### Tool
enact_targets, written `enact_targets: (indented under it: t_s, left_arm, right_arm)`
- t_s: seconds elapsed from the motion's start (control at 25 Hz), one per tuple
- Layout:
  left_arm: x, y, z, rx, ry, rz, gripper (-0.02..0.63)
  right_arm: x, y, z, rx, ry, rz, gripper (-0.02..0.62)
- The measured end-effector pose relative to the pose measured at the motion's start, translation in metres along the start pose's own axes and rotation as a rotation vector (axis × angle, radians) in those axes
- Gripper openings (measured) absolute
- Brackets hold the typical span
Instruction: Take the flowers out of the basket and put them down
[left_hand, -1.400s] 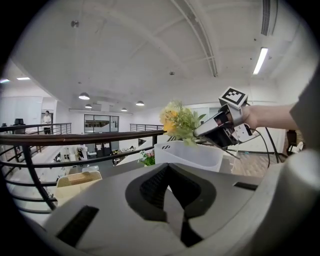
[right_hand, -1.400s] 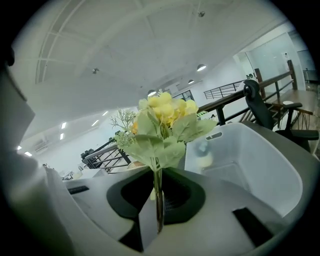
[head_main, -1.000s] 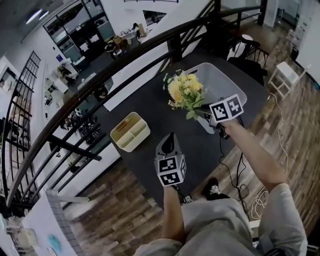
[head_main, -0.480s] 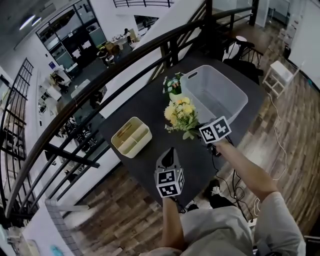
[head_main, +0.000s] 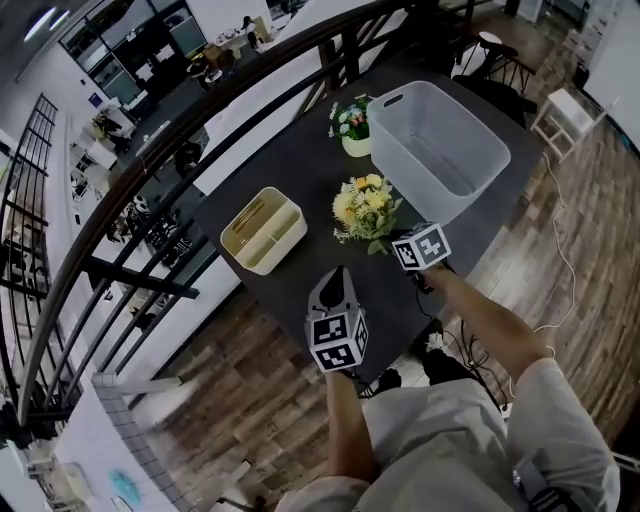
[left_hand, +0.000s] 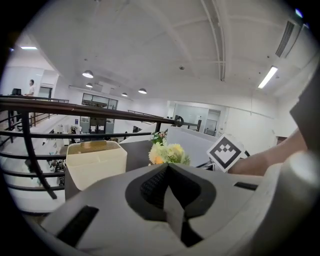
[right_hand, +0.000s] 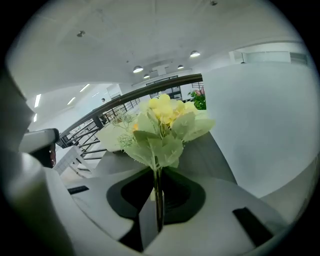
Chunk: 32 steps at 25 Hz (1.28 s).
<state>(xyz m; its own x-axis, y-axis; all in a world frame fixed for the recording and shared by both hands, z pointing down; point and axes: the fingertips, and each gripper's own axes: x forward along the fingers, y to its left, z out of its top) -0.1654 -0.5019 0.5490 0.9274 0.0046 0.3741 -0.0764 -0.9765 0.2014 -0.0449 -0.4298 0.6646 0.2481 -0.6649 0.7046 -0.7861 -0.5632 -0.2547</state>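
**Over the dark table, beside the basket: a bouquet carried by its stems alone**

Above the table, the yellow flowers are held clear of the grey basket, between it and the cream organiser. The right gripper is clenched on the thin stems just under the leaves, and the blooms are tipped away from the person. The left gripper is kept near the table's front edge with its jaws pressed together on nothing. Whether the blooms already touch the tabletop cannot be told.

Several risks are judged from here. The stems are narrow and the head is heavy, so the bunch could swivel or slide in the pads if it is lowered quickly. If the grip is released while the bouquet is tilted, it could roll toward the table's edge. The blooms could be crushed if they are pressed down head first. The small flower pot is well apart and is unlikely to be knocked.

Compared with a second ago, the bouquet is lower and nearer the person; it was then held up at the basket's near rim. The right gripper's hold is unchanged. The left gripper is found slightly lower, shut as before.
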Motion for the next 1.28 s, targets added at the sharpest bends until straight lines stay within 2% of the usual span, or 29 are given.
enact_targets:
  t_s: [0.28,0.48,0.68,0.84,1.28]
  left_arm:
    - [-0.007,0.009,-0.010,-0.010,0.014,0.016,0.018]
    - [-0.011,0.009,-0.016,0.046,0.047,0.027,0.020]
    - [-0.012,0.007,-0.025,0.059,0.067,0.030,0.020]
    - [-0.012,-0.001,-0.037,0.086,0.100,0.018,0.018]
    - [-0.010,-0.014,-0.053,0.069,0.129,-0.014,0.018]
  right_arm:
    - [0.025,-0.014,-0.021,-0.106,-0.014,-0.100,0.074]
    - [0.036,-0.024,-0.037,-0.082,0.010,-0.166,0.075]
    - [0.044,-0.025,-0.049,-0.017,0.019,-0.172,0.075]
    - [0.042,-0.025,-0.052,-0.026,0.014,-0.167,0.075]
    - [0.047,-0.029,-0.071,-0.014,0.037,-0.190,0.089]
